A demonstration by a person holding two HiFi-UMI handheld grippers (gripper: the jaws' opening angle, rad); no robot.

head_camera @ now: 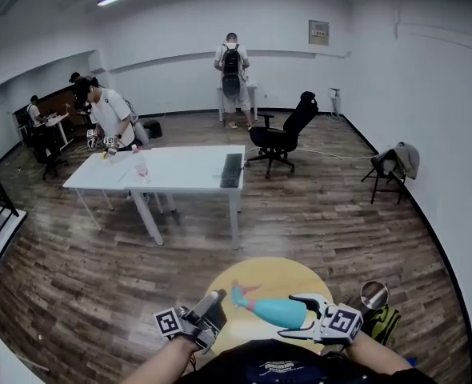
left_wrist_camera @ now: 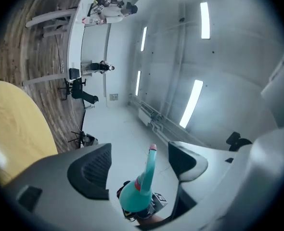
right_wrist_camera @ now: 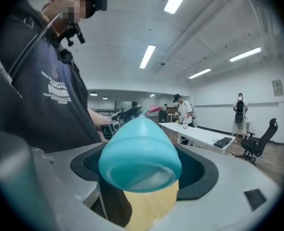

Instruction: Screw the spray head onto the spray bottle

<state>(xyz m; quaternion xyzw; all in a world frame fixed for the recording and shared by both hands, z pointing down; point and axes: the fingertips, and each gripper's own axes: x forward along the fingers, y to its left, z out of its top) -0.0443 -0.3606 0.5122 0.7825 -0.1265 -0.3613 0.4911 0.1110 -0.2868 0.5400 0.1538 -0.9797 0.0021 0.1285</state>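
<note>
A teal spray bottle (head_camera: pixel 280 312) lies level above the round yellow table (head_camera: pixel 276 274), held by its base in my right gripper (head_camera: pixel 298 317). Its spray head (head_camera: pixel 240 294) sits on the neck over a red collar and points left. In the right gripper view the bottle's base (right_wrist_camera: pixel 139 153) fills the gap between the dark pads. My left gripper (head_camera: pixel 217 299) hovers just left of the spray head. In the left gripper view its jaws (left_wrist_camera: pixel 139 148) stand wide. The spray head (left_wrist_camera: pixel 149 165) rises between them, touching neither pad.
Further out on the wood floor a long white table (head_camera: pixel 188 170) carries a keyboard (head_camera: pixel 232 170), with a person working at its far end. A black office chair (head_camera: pixel 284 134) stands behind it. A chair draped with a jacket (head_camera: pixel 396 166) stands by the right wall.
</note>
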